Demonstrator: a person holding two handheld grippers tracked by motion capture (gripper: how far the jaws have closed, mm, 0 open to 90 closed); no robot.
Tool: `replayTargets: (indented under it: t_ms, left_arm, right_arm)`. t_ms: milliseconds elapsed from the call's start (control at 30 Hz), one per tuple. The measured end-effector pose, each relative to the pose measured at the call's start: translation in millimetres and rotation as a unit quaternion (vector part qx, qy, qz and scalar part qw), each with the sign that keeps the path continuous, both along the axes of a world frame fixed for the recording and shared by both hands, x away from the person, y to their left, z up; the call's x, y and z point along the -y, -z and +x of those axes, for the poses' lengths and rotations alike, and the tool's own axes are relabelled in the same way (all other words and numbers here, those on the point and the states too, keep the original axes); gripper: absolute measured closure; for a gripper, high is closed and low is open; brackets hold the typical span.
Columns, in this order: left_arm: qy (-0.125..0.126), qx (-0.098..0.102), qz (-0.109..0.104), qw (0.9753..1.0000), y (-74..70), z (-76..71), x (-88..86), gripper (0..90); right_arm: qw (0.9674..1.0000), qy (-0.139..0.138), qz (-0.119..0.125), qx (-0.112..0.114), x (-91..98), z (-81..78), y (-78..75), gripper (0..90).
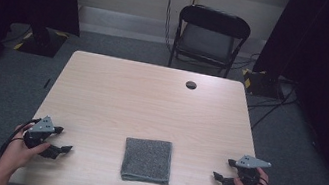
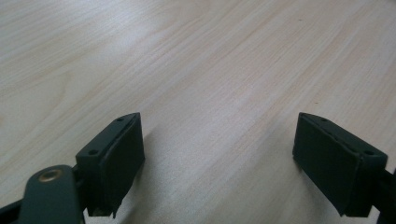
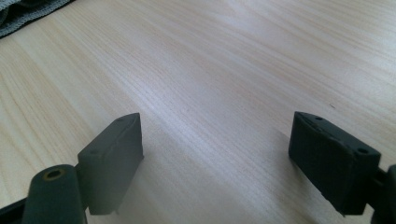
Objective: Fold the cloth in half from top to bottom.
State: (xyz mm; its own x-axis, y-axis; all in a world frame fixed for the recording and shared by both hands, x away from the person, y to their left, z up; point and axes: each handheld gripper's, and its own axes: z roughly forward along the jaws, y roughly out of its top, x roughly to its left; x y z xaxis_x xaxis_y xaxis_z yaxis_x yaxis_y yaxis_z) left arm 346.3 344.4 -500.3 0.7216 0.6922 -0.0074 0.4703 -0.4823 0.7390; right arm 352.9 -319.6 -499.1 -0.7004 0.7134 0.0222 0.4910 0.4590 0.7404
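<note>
High view: folded grey towel (image 1: 147, 160) lies at the table's (image 1: 151, 100) near edge, its long axis near-to-far, at 3 o'clock from the left gripper (image 1: 61, 139) and 9 o'clock from the right gripper (image 1: 223, 169). Both gape wide, empty, about equally near.

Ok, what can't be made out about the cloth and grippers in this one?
- Cloth, high view: how many layers it is folded into, too small to tell.
- Cloth, right gripper view: most of it, cut off by the top left edge.
- Left gripper and right gripper, high view: whether the jaws touch the table, too small to judge.
</note>
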Motion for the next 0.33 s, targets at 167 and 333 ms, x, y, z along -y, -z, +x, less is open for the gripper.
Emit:
replayTargets:
  t_ms: [167, 333]
  left_arm:
    - [-0.006, 0.0, 0.0, 1.0, 0.3, -0.1, 0.5, 14.3]
    - [-0.014, -0.001, 0.001, 0.9999, 0.3, -1.0, 1.1, 13.8]
  right_arm:
    - [0.9999, 0.004, -0.008, 0.005, -1.1, 0.0, 0.2, 16.5]
    - [1.0, 0.004, -0.008, 0.004, -1.0, 0.3, 0.3, 16.2]
